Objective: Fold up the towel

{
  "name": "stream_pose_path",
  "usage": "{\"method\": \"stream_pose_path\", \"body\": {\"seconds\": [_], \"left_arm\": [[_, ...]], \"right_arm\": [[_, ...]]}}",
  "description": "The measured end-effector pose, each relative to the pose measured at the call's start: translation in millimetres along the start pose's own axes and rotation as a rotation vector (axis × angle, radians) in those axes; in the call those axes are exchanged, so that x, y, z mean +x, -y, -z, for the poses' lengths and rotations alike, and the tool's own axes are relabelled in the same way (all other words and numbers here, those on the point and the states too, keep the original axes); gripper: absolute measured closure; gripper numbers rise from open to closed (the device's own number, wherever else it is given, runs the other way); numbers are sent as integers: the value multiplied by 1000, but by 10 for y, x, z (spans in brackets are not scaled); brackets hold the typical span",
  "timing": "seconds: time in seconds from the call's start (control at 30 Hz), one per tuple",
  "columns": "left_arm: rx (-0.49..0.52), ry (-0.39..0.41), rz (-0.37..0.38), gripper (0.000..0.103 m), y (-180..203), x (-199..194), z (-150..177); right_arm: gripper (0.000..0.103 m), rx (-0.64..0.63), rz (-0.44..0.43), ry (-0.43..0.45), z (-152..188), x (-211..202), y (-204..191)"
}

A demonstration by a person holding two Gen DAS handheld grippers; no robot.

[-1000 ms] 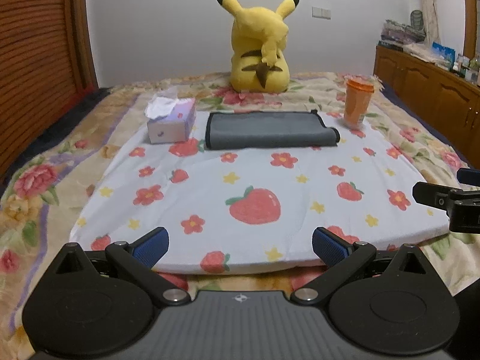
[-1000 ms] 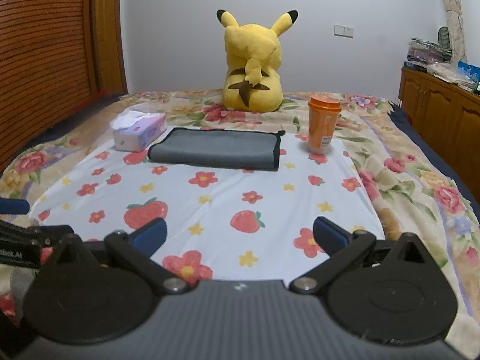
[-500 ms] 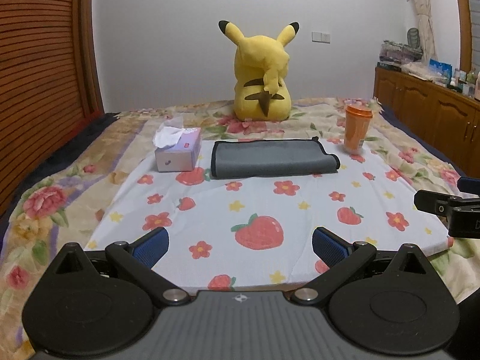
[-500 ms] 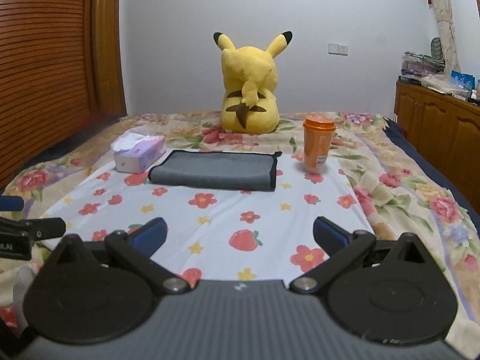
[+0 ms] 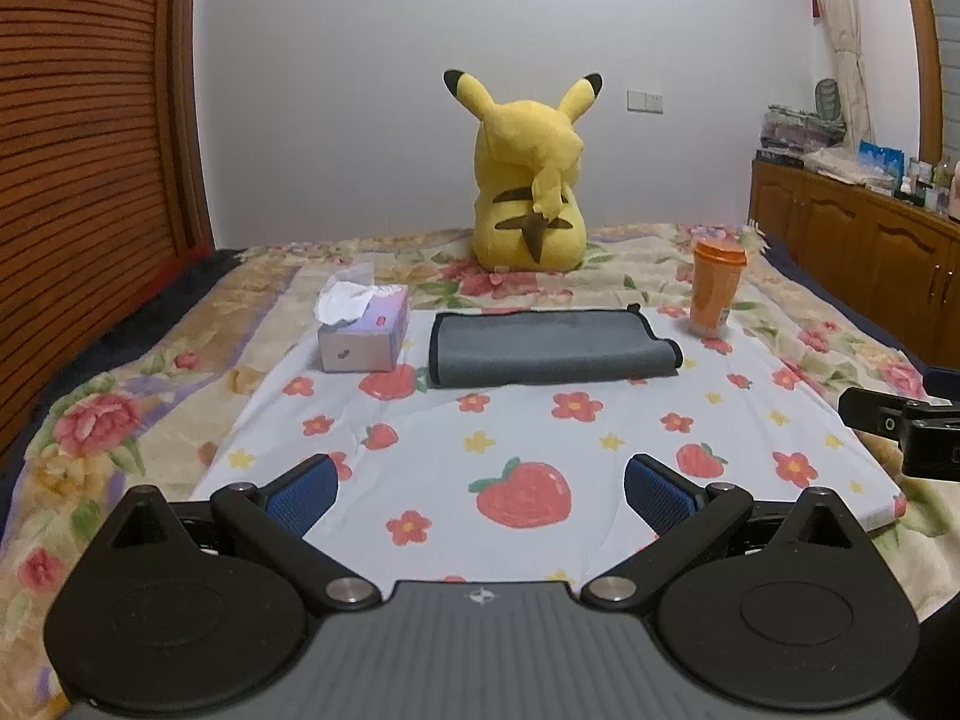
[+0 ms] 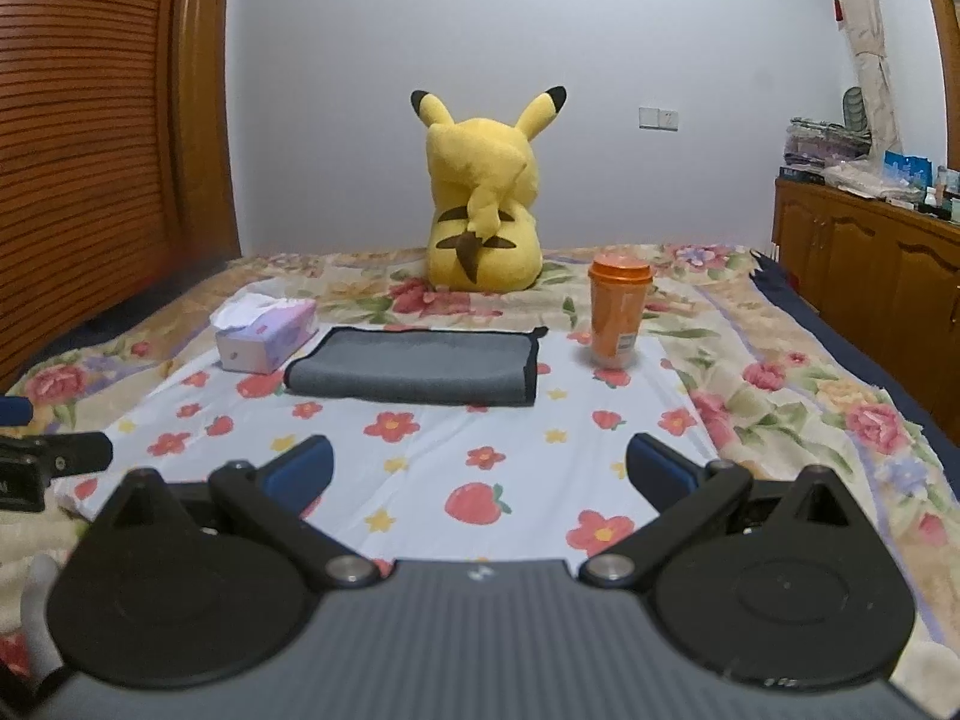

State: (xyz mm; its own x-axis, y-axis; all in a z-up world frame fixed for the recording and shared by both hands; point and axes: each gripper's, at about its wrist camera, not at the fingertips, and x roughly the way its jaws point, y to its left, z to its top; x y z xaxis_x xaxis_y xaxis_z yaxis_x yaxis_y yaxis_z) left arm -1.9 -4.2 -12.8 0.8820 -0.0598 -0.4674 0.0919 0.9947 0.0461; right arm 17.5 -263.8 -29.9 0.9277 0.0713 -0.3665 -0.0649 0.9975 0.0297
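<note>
I am holding the left gripper (image 5: 480, 489) and the right gripper (image 6: 479, 468) spread wide, nothing between their blue pads, both hovering over the near edge of the strawberry-print sheet (image 5: 540, 444). Each wrist view is catching the other gripper at its side edge; only the right one is showing the towel's black-trimmed short end square on. The grey towel (image 5: 549, 348), already folded into a flat strip, is lying at the sheet's far end, well apart from both grippers. The sheet is covering a floral bedspread (image 6: 798, 372). A tissue box (image 5: 364, 333) is sitting just left of the towel, an orange cup (image 6: 618, 315) to its right, a yellow plush (image 5: 528, 180) behind, wooden cabinets (image 6: 870, 264) along the right wall.
</note>
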Motion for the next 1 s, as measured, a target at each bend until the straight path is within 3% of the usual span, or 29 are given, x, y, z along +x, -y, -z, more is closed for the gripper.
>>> {"method": "stream_pose_path", "body": {"seconds": [0.5, 1.0], "left_arm": [[27, 72, -14, 0, 15, -100, -45], [46, 83, -14, 0, 26, -101, -41]], "right_arm": [[0, 19, 14, 60, -26, -78, 75], [0, 45, 33, 85, -26, -109, 120]]}}
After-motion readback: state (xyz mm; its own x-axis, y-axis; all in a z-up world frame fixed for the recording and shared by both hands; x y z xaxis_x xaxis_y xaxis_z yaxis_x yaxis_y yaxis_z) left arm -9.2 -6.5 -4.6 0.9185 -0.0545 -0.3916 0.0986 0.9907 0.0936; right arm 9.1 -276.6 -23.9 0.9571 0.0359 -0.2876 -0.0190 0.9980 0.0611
